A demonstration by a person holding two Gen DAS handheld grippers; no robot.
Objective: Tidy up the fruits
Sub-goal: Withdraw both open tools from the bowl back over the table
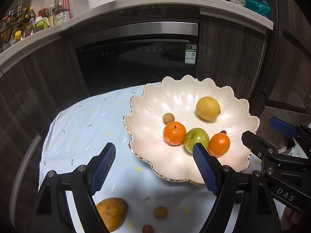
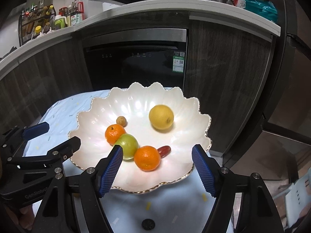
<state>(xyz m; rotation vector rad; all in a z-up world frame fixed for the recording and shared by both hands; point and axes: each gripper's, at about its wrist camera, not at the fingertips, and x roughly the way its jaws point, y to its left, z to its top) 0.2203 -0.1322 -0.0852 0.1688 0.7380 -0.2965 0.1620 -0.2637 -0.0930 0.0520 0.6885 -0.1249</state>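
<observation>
A white scalloped bowl (image 1: 175, 97) (image 2: 136, 101) on the pale blue cloth holds a lemon (image 1: 208, 108), a longan (image 1: 168, 118), two oranges (image 1: 174, 133) (image 1: 219, 144), a green apple (image 1: 195, 138) and a red date (image 2: 164, 150). A mango (image 1: 111, 212), a second longan (image 1: 160, 212) and a small reddish fruit (image 1: 147, 229) lie on the cloth near me. My left gripper (image 1: 153, 147) is open over the bowl's near left rim, holding nothing. My right gripper (image 2: 157, 148) is open above the bowl's near side; the near orange (image 2: 147, 157) shows between its pads, untouched.
A dark dishwasher front (image 1: 136, 66) and wooden cabinets stand behind the table. The counter above carries bottles (image 1: 60, 11), a microwave and snack packets. A small black round object (image 2: 148, 224) lies on the cloth near the front edge.
</observation>
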